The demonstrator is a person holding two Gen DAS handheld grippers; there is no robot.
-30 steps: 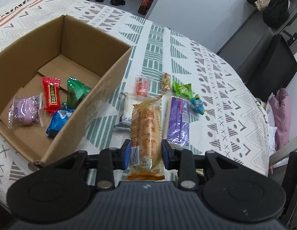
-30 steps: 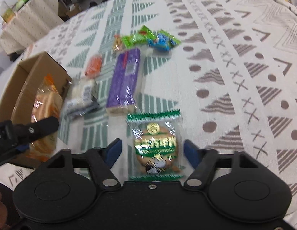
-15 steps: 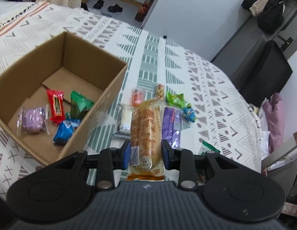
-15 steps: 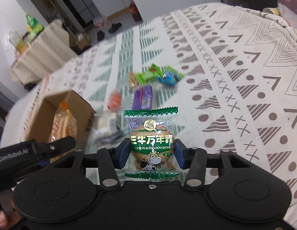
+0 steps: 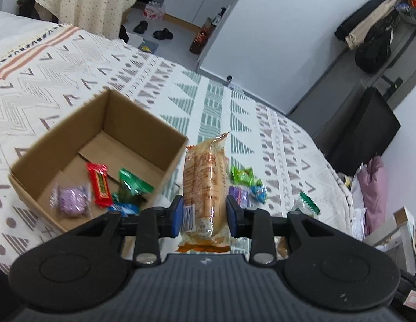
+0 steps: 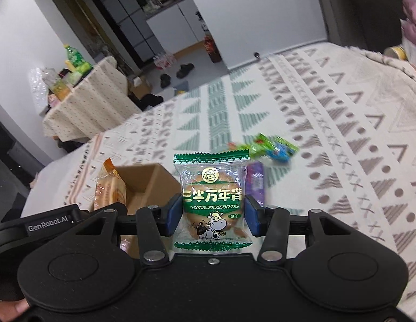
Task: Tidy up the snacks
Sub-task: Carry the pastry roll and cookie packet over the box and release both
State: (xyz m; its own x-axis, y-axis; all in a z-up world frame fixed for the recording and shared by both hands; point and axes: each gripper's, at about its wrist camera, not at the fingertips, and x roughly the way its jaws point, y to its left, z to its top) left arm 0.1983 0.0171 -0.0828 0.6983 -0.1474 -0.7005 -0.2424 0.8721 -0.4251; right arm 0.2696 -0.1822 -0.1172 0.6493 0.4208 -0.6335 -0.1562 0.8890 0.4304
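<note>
Above the bed, left tool [image 5: 205, 216] clamps bread pack [image 5: 203, 185]; right tool [image 6: 212, 216] clamps biscuit packet [image 6: 212, 201]

I see glossy clear plastic on my biscuit packet [image 6: 213, 204], a matt cardboard box [image 5: 143, 123] (raw brown), woven cloth bedspread [image 5: 216, 102].

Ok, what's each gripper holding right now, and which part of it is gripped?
The left gripper holds the long orange bread packet, pinched near its lower end. The right gripper holds the green-edged biscuit packet, squeezed across its lower sides.
</note>
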